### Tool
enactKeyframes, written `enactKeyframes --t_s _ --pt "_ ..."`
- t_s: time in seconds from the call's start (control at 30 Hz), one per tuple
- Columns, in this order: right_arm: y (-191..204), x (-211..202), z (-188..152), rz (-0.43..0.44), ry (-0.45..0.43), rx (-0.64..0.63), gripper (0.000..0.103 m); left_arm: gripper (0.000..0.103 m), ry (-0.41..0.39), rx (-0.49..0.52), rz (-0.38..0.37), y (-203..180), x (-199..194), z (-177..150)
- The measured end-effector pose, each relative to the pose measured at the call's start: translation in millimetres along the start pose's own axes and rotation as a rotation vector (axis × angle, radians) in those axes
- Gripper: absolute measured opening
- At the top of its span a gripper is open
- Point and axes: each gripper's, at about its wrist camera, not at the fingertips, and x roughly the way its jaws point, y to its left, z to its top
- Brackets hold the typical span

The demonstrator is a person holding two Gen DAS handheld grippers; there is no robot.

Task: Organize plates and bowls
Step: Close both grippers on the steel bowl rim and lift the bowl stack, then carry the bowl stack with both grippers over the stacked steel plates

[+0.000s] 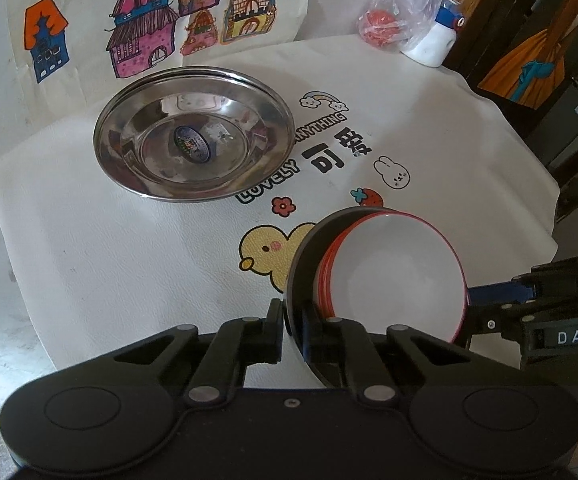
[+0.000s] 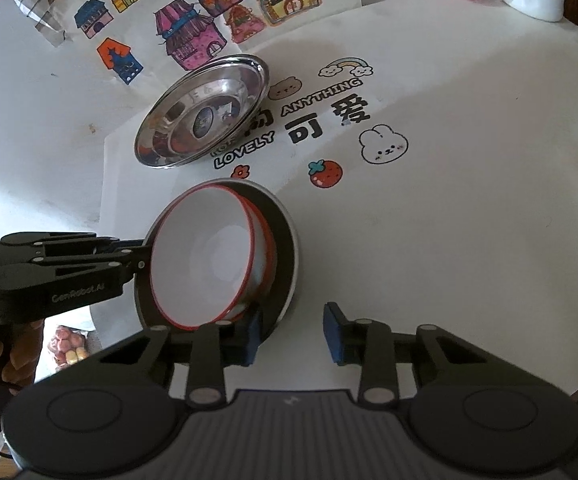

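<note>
While left gripper [image 1: 293,326] clamps the black bowl [image 1: 303,264] rim, tilted, red-rimmed white bowls [image 1: 397,276] nested inside, right gripper [image 2: 291,334] sits open beside it. Steel plate [image 1: 193,136] rests on worktop [image 1: 109,260] behind.

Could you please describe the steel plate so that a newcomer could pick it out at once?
On the white table cover with cartoon prints, look beside the word LOVELY. The steel plate lies there alone, apart from both grippers. Unlike the red-rimmed white bowl in the dark bowl, it is shiny metal with an oval sticker at its centre.
</note>
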Motion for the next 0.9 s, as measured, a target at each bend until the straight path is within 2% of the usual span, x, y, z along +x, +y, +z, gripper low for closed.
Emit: enactKeyframes --t_s 0.4,0.6,0.67,0.73,0.77,0.9 --pt "2.2 3.0 1.7 -0.006 0.009 0.014 0.035 0.008 -0.008 0.015 0.029 -4.4 -0.1 -0.3" --pt "-1.0 5.5 0.9 -0.029 0.009 0.050 0.042 0.008 -0.014 0.009 0.032 -4.8 -0.4 -1.7" --pt "0.4 6.9 0.9 -0.037 0.007 0.048 0.039 0.008 -0.016 0.005 0.033 -4.8 -0.6 -1.9" --pt "2.7 6.8 2.2 -0.009 0.014 0.042 0.021 0.008 -0.014 0.000 0.031 -3.9 -0.8 -1.5" --pt "4.2 7.3 3.1 0.001 0.018 0.048 0.018 0.008 -0.014 -0.002 0.030 -3.6 -0.7 -1.2" --pt "6.8 7.6 3.0 -0.008 0.015 0.057 0.016 0.008 -0.018 -0.010 0.032 -3.6 -1.0 -2.3"
